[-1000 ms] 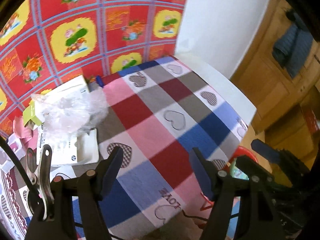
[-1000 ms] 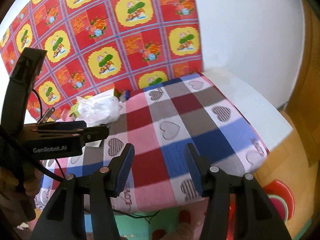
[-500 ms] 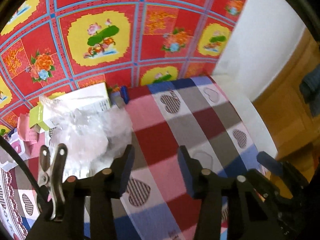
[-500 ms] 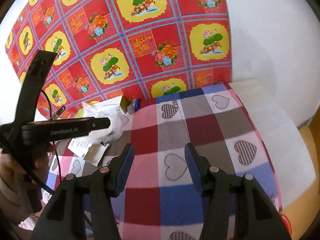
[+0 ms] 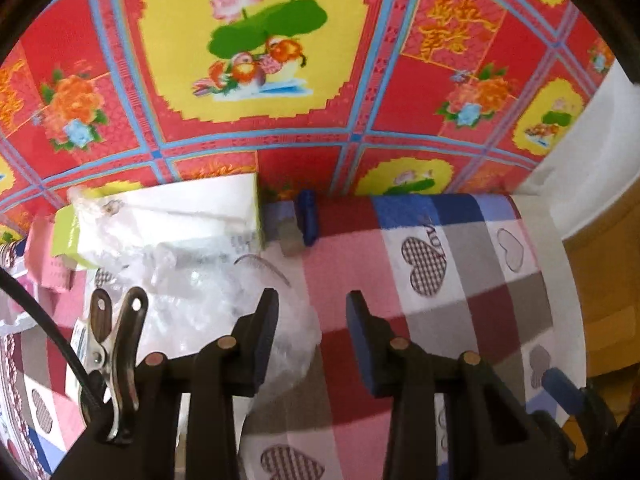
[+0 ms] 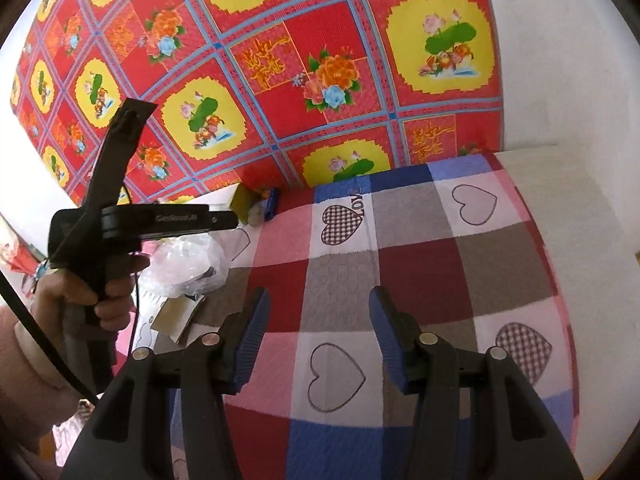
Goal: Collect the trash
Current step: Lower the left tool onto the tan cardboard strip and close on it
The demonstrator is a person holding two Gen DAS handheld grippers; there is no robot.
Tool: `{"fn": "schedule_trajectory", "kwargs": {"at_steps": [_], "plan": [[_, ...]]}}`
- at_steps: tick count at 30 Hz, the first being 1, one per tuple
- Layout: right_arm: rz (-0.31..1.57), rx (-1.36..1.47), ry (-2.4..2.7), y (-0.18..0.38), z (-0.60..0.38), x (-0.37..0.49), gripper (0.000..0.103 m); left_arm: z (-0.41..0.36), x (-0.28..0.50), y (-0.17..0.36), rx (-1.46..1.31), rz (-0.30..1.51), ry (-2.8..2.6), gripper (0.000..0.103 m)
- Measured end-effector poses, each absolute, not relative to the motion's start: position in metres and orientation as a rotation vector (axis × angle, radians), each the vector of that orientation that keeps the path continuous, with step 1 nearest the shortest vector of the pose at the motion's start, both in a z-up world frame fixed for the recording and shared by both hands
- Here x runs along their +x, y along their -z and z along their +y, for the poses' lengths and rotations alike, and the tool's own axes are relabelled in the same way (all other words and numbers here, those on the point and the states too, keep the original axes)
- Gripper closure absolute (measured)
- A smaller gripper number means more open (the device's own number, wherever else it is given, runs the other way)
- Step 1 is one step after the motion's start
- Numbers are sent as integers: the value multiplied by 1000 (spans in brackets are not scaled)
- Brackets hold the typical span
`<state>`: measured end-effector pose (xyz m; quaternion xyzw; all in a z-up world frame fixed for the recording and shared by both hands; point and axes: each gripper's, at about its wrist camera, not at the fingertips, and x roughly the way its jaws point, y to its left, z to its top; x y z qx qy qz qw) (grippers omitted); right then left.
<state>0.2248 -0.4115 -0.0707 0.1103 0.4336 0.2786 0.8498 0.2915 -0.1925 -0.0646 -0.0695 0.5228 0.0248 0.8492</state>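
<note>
The left gripper [image 5: 312, 316] tilts steeply down over the checked tablecloth [image 5: 460, 312], its jaws closing on nothing yet, with the crumpled clear plastic bag [image 5: 192, 284] just under its left finger. The right gripper [image 6: 318, 320] hangs slack and empty, right of the bag.

The crumpled clear plastic bag [image 5: 192, 280] veils the white box [image 5: 180, 216] and the papers under it, so their print stays unreadable, and the left gripper [image 5: 312, 320], its jaws closing, covers the bag's near edge (whether a pad touches the film cannot be told). In the right wrist view the same gripper's body hides most of the box, and the person's hand [image 6: 100, 288] is cut off at the frame's edge. The small grey object [image 5: 289, 236] beside the blue item [image 5: 307, 216] is too blurred to identify.
</note>
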Motion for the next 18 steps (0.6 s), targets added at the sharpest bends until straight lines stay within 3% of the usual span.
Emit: {"fn": "schedule_trajectory", "kwargs": {"at_steps": [8,18], "plan": [[938,256,-615,92,-410,244,50,-197,328,90,-140,1100,-67,81],[983,275,-628,105,-412,263,50,-187,345,120,-130,1138,-166,82]]}}
